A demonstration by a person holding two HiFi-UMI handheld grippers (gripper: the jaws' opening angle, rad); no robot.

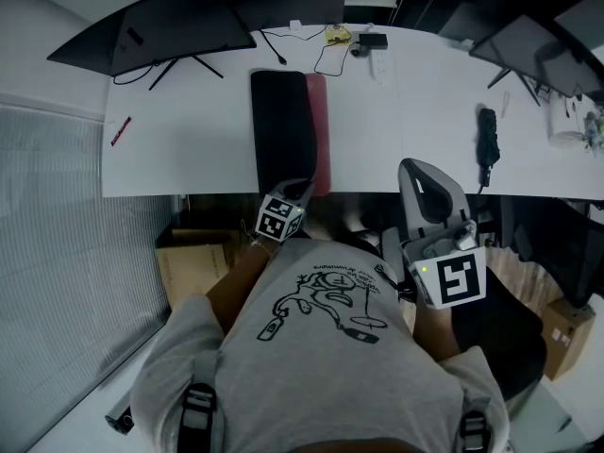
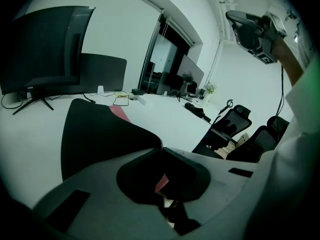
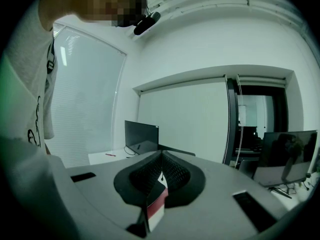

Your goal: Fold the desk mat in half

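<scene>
The desk mat [image 1: 280, 125] lies lengthwise on the white desk [image 1: 189, 140]. Its black layer is on top, and a pink strip [image 1: 319, 130] shows along its right side. My left gripper [image 1: 300, 192] is at the mat's near edge by the desk front, shut on the desk mat. In the left gripper view the black sheet [image 2: 100, 134] runs right up to the closed tips of that left gripper [image 2: 161, 145]. My right gripper [image 1: 413, 171] is raised off the desk to the right, well away from the mat. That right gripper [image 3: 161, 154] is shut with nothing in it.
Two dark monitors [image 1: 170, 31] stand at the back left, and another monitor [image 1: 528, 50] at the right. Cables and a small box [image 1: 351, 41] lie behind the mat. There is a red pen [image 1: 120, 130] at the left, a black object [image 1: 486, 140] at the right, and cardboard boxes [image 1: 193, 267] under the desk.
</scene>
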